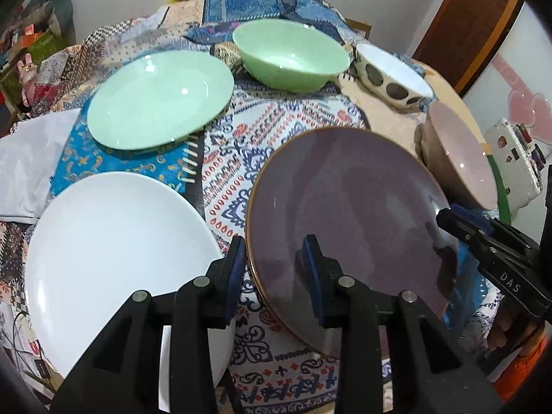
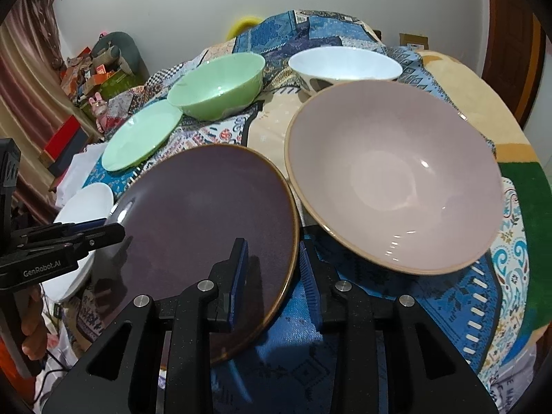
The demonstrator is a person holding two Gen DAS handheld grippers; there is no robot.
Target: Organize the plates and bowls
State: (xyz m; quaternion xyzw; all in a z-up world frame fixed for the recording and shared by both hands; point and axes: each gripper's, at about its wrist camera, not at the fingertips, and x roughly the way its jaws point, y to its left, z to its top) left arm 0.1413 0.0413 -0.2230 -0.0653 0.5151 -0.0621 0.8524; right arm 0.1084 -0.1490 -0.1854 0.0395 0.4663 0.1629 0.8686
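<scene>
A dark purple plate [image 1: 348, 214] [image 2: 207, 227] lies tilted on the patterned cloth. My left gripper [image 1: 276, 272] is open, its jaws straddling the plate's near left rim. My right gripper [image 2: 272, 276] is open, its jaws straddling the plate's right rim; it also shows in the left wrist view [image 1: 483, 234]. A white plate [image 1: 114, 252] lies to the left. A pale green plate [image 1: 162, 100] and a green bowl [image 1: 289, 55] sit farther back. A white spotted bowl [image 1: 393, 76] and a pink bowl [image 2: 393, 172] stand on the right.
The table carries layered patterned cloths [image 1: 276, 138]. A white cloth [image 1: 31, 158] lies at the left edge. Shelves with boxes and toys [image 2: 96, 72] stand at the back left. A brown door [image 1: 483, 17] is at the right.
</scene>
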